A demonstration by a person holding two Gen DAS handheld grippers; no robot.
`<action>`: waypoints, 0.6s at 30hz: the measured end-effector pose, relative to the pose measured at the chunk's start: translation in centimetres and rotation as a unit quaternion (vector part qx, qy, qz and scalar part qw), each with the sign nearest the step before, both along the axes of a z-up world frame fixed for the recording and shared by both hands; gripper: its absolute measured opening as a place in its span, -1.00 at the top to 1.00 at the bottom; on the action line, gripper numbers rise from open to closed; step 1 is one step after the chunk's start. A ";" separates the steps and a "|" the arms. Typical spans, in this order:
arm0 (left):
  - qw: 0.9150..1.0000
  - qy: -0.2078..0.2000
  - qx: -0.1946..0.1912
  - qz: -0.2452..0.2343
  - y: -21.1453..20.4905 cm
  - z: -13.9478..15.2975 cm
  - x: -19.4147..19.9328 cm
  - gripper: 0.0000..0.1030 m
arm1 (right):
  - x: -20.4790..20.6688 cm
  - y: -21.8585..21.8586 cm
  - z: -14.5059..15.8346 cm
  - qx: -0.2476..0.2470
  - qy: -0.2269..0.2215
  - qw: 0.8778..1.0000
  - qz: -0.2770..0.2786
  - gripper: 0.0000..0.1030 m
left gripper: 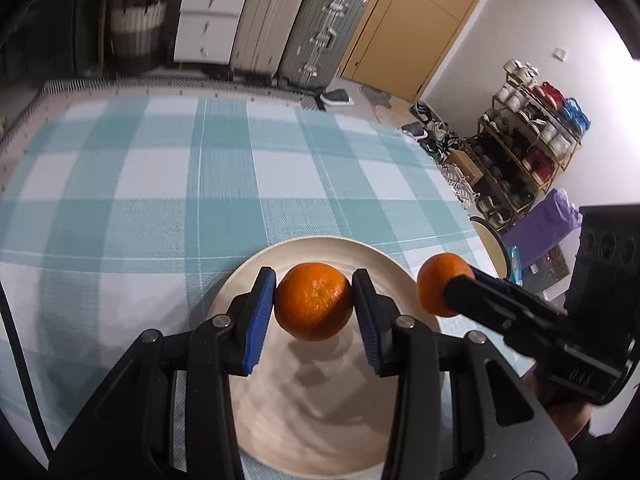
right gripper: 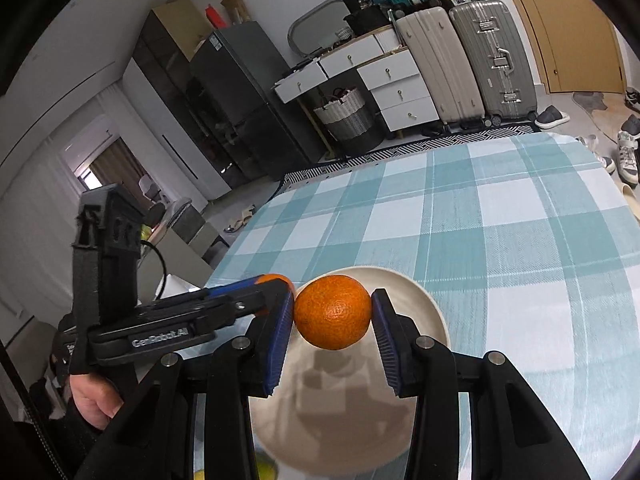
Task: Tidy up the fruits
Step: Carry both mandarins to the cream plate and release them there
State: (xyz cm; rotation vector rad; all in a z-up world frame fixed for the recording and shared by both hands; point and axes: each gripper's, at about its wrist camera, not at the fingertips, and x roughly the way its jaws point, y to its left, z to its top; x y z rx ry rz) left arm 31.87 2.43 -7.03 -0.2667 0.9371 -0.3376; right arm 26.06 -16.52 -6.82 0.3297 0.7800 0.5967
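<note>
— How are my hands sitting?

— Both angle downward. My left gripper (left gripper: 314,306) pinches one round orange mandarin (left gripper: 313,301) over the round white ceramic plate (left gripper: 320,420); my right gripper (right gripper: 333,312), just beside it, pinches the second orange mandarin (right gripper: 333,312).

— Count?

— Two mandarins, one plate, on the teal checked tablecloth (left gripper: 160,184).

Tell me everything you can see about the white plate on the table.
The white plate is round and shallow with a low raised rim, matte and off-white, ceramic by its look. It lies flat on the teal-and-white checked tablecloth, near the table's edge. No fruit rests on it yet. Both tongs hang over it, each shut on an orange: the left tongs over its middle, the right tongs over its rim. Their shadows fall on its surface. The tongs hide its near edge.
</note>
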 end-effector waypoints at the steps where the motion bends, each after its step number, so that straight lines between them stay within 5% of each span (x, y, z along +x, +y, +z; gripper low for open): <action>1: 1.000 0.007 -0.009 0.003 0.1 -0.5 0.5 0.29 | 0.3 0.2 -0.4 -0.001 0.001 1.000 0.002 0.21; 12: 0.999 0.035 -0.012 0.006 -0.3 -3.4 3.3 0.29 | 2.7 1.8 -3.8 -0.015 0.025 1.000 0.001 0.21; 15: 0.998 0.048 -0.040 0.005 0.0 -4.0 3.7 0.29 | 3.0 2.3 -4.4 -0.027 0.031 0.999 -0.002 0.21; 18: 0.997 0.047 -0.053 0.001 0.0 -4.0 3.8 0.26 | 3.1 2.2 -4.6 -0.034 0.025 0.999 -0.011 -0.04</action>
